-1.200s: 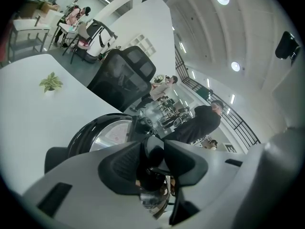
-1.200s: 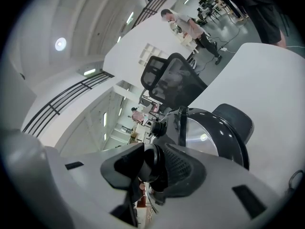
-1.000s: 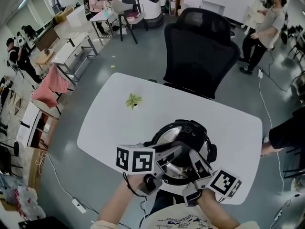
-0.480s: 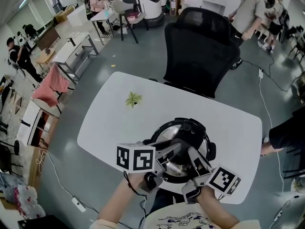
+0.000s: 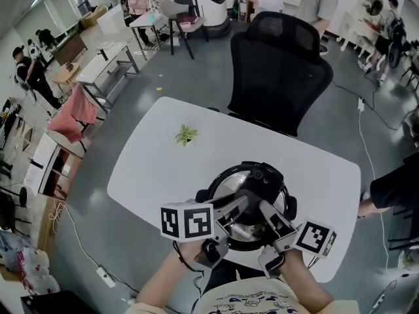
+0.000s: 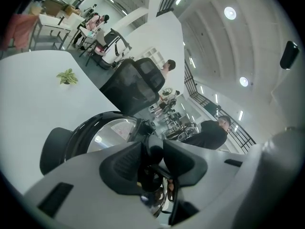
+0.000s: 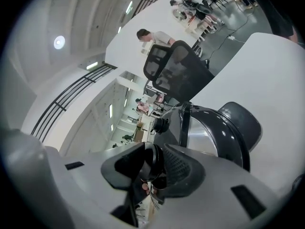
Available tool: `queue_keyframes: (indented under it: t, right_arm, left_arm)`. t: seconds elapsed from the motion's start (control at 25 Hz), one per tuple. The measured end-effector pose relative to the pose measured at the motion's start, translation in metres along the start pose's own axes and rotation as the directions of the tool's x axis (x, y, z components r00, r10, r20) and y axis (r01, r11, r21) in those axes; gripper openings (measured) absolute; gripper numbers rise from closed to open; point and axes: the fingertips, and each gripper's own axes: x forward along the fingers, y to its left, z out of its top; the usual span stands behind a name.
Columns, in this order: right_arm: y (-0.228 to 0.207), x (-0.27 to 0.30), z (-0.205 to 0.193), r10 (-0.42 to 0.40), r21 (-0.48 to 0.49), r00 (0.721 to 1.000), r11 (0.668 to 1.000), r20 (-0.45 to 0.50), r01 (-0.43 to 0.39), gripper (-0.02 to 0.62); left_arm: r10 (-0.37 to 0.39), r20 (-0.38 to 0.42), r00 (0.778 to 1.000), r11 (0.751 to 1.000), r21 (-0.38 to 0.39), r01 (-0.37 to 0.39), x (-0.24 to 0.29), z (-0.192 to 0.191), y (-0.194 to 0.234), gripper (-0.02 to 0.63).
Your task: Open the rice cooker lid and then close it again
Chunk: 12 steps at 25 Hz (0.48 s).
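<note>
A round black rice cooker (image 5: 252, 195) with a silver lid (image 5: 230, 187) stands near the front edge of the white table (image 5: 163, 165), lid down. Both grippers meet at its front. My left gripper (image 5: 237, 207) comes in from the left and my right gripper (image 5: 267, 214) from the right. In the left gripper view a black rounded lid handle (image 6: 151, 149) fills the gap of the left gripper (image 6: 153, 162). The right gripper (image 7: 153, 168) has the same handle (image 7: 151, 157) between its pads. Both pairs of jaws are closing, with the pads against the handle.
A black office chair (image 5: 278, 70) is pushed up to the table's far side. A small green sprig (image 5: 185, 135) lies on the table's far left. A person's hand (image 5: 366, 207) rests at the table's right edge. Desks and people stand further back.
Both grippers keep their place at the cooker's front, and the lid stays down. A person behind the chair has walked to the left.
</note>
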Motion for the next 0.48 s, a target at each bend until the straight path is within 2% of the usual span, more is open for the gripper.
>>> queue_keyframes:
  t: [0.08, 0.2, 0.36, 0.48]
  right_arm:
    - [0.007, 0.004, 0.000, 0.055, 0.019, 0.998, 0.998, -0.023, -0.054, 0.135]
    - [0.004, 0.007, 0.003, 0.050, -0.014, 0.996, 0.999, -0.072, -0.051, 0.135]
    - [0.016, 0.011, 0.001, 0.141, 0.018, 0.982, 0.990, -0.128, -0.140, 0.133]
    - [0.010, 0.010, 0.002, 0.110, -0.035, 0.978, 0.992, -0.178, -0.118, 0.133]
  left_arm:
    - [0.013, 0.014, 1.000, 1.000, -0.004, -0.013, -0.001, 0.000, 0.001, 0.153]
    - [0.028, 0.030, 0.999, 0.999, -0.018, -0.027, 0.000, 0.002, 0.002, 0.152]
    - [0.044, 0.049, 0.998, 0.999, -0.028, -0.043, -0.002, 0.000, 0.001, 0.152]
    - [0.057, 0.064, 0.996, 0.998, -0.035, -0.055, -0.004, -0.002, 0.001, 0.153]
